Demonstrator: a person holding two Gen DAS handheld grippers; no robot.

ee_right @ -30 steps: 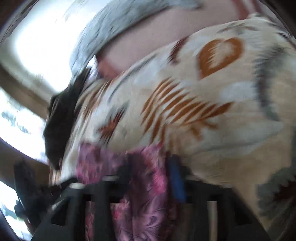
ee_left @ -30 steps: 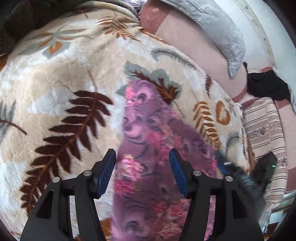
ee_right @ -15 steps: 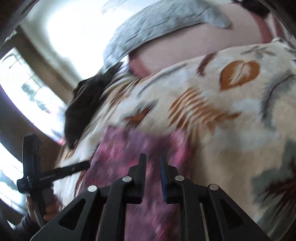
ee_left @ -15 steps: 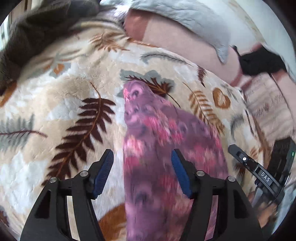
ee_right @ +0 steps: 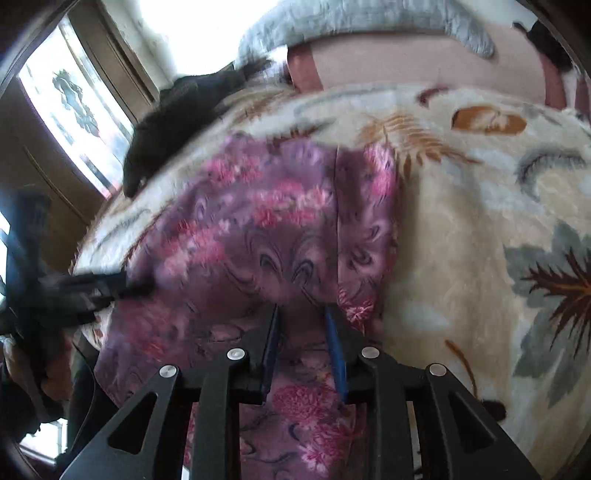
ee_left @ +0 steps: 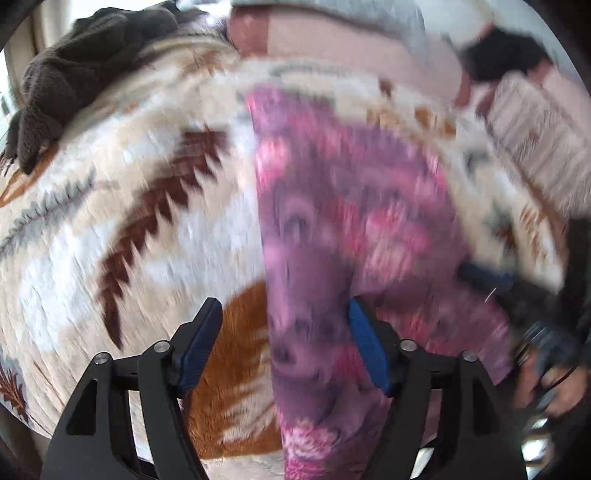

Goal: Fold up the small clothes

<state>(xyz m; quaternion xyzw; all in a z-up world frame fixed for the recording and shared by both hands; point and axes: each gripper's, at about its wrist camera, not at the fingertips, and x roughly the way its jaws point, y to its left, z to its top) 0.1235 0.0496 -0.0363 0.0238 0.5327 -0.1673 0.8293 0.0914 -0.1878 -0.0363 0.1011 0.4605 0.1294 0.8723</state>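
Observation:
A purple garment with pink flowers (ee_left: 332,221) lies spread on a cream leaf-patterned blanket (ee_left: 129,221); the left wrist view is blurred. My left gripper (ee_left: 284,306) hovers over the garment's near left edge. Its jaws are wide and opening, and nothing is pinched. In the right wrist view the garment (ee_right: 258,229) shows a folded strip along its right side. My right gripper (ee_right: 302,312) sits low over the near part. Its jaws stand a little apart and are opening, with cloth under the gap but not pressed. Each gripper appears in the other's view: right gripper (ee_left: 484,277), left gripper (ee_right: 107,284).
A dark brown fleece item (ee_left: 74,74) lies at the blanket's far left corner. Beyond the blanket are a pink sheet (ee_left: 332,40), a grey quilt (ee_right: 351,22), a black item (ee_left: 506,55) and a striped cloth (ee_left: 535,129). A window (ee_right: 74,103) is on the left.
Both grippers have swung across the blanket and rolled. The right gripper's jaws, closed on the garment a second ago, have parted and let it go. The left jaws have widened.

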